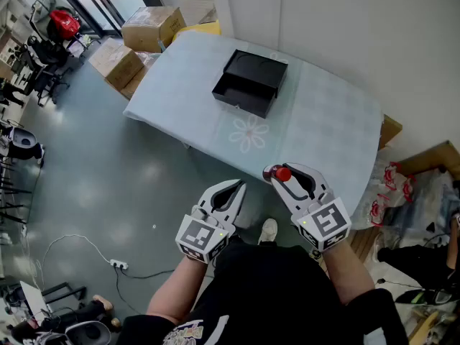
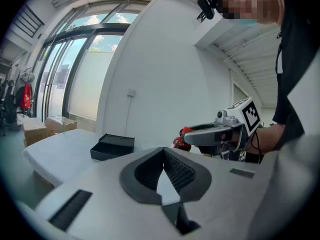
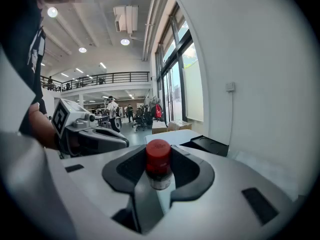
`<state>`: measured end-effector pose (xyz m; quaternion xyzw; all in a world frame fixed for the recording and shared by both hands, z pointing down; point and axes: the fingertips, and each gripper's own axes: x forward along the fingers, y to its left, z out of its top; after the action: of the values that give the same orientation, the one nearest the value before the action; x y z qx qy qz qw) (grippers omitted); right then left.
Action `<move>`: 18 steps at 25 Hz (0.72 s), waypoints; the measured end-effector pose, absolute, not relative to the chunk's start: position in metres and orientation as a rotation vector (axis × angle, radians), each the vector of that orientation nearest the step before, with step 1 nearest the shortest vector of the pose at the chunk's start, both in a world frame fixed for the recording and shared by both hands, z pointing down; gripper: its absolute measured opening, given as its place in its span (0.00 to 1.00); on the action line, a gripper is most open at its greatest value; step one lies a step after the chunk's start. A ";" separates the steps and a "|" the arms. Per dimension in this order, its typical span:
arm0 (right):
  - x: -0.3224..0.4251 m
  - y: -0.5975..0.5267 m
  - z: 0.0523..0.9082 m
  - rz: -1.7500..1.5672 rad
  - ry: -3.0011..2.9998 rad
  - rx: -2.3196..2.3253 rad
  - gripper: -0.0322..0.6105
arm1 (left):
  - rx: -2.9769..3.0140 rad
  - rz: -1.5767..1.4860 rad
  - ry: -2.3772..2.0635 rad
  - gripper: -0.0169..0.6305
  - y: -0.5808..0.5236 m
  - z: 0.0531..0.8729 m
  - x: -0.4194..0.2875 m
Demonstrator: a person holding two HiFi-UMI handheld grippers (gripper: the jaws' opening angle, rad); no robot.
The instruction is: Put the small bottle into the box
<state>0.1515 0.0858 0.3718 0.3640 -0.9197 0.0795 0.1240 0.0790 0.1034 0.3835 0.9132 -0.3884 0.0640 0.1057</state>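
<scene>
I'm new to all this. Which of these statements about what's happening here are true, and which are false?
1. The right claw holds a small bottle with a red cap. True.
2. The black box sits on the floor. False: it sits on the table.
3. The left claw grips something too. False: it is shut and empty.
4. Cardboard boxes stand beyond the table. True.

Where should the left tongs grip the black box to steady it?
Probably the thin upright wall at the left end of the black box, with the left tongs opened and coming down from above, one tip inside, one outside. The box as a whole looks too wide; its walls are narrow. That leaves the open top free for the bottle in the right tongs.
</scene>
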 end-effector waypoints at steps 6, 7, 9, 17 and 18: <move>0.150 0.085 0.373 0.228 -2.681 1.060 0.28 | 2.698 0.187 -1.133 0.04 0.103 0.385 0.081; 0.150 0.085 0.373 0.230 -2.681 1.061 0.28 | 2.699 0.187 -1.132 0.04 0.103 0.385 0.081; 0.149 0.086 0.371 0.236 -2.684 1.066 0.28 | 2.701 0.187 -1.129 0.04 0.104 0.383 0.080; 0.136 0.085 0.367 0.263 -2.703 1.078 0.28 | 2.705 0.186 -1.118 0.04 0.106 0.380 0.069; 0.134 0.085 0.368 0.265 -2.702 1.077 0.28 | 2.706 0.186 -1.118 0.04 0.106 0.380 0.067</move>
<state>0.1341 0.0852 0.3676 0.3663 -0.9195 0.0901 0.1102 0.0670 0.1064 0.3799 0.9174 -0.3790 0.0631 0.1038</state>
